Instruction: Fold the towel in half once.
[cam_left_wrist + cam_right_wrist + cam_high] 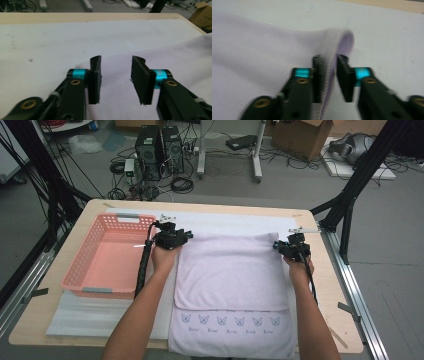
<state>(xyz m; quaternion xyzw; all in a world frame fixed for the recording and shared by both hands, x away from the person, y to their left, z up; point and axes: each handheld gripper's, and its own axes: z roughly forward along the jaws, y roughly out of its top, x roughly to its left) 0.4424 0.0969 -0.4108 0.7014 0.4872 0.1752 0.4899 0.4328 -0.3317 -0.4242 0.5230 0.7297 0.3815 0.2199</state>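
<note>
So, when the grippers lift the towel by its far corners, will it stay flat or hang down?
Probably it will hang down. The towel is folded over itself and lies limp on the table, so it looks soft, not stiff. In the right gripper view its edge curls between the jaws of the right gripper, which suggests floppy cloth. Its fuzzy surface likely grips well, not slippery.

Towel [231, 270]: the hem nearest the person carries a row of small blue cat-face motifs, each with a short word printed beneath it. The lettering is too small to read. No other readable markings.
</note>
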